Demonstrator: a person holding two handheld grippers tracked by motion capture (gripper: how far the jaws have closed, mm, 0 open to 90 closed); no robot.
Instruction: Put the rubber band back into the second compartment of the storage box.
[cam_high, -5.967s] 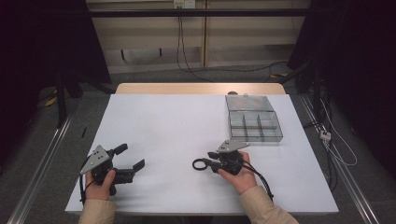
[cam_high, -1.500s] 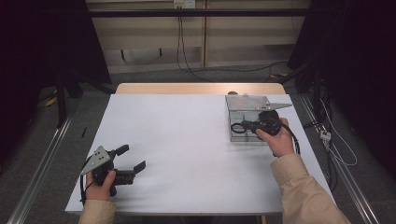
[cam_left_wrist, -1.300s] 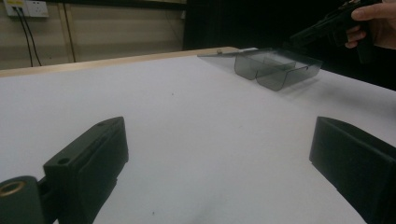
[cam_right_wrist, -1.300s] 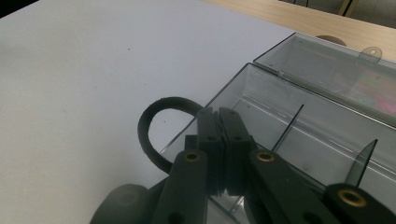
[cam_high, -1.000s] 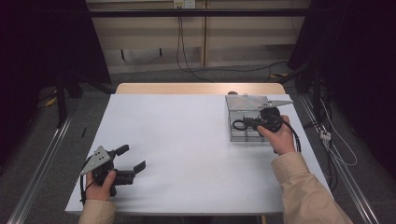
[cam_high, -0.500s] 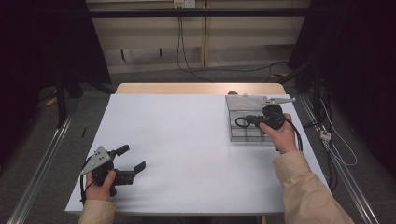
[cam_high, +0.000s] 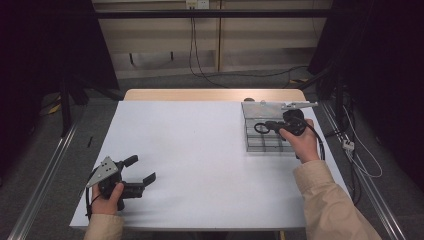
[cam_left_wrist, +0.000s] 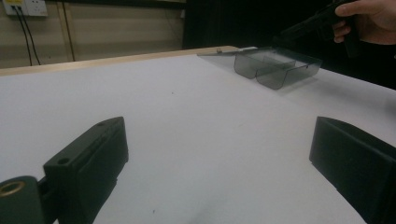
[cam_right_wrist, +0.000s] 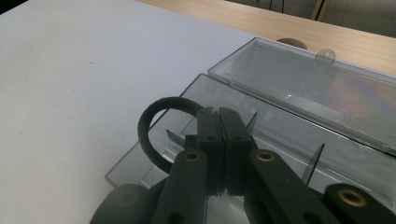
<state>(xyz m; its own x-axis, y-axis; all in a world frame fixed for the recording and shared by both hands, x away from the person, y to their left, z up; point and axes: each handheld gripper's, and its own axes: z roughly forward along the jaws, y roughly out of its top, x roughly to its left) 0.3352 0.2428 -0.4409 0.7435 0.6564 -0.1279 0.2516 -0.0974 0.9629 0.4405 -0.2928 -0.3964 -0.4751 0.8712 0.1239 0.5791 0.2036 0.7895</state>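
Observation:
A black loop, like a hair tie (cam_right_wrist: 156, 130), hangs from my right gripper (cam_right_wrist: 218, 116), whose jaws are shut on it. That gripper (cam_high: 267, 126) hovers over the clear plastic compartment box (cam_high: 250, 142) at the table's right, and the loop (cam_high: 261, 128) dangles above its dividers. The box's lid (cam_right_wrist: 327, 88) lies open flat behind it. My left gripper (cam_high: 142, 170) rests near the table's front left corner, its jaws wide open with nothing between them; in its own view the two fingers (cam_left_wrist: 88, 158) frame bare white table.
The white table (cam_high: 200, 150) has a wooden strip (cam_high: 200, 95) along its far edge. A small dark round object (cam_right_wrist: 289, 43) sits on that strip behind the box lid. Cables run along the floor at the right.
My right gripper has drifted slightly to the right over the box with the loop still in it. The left gripper has stayed put.

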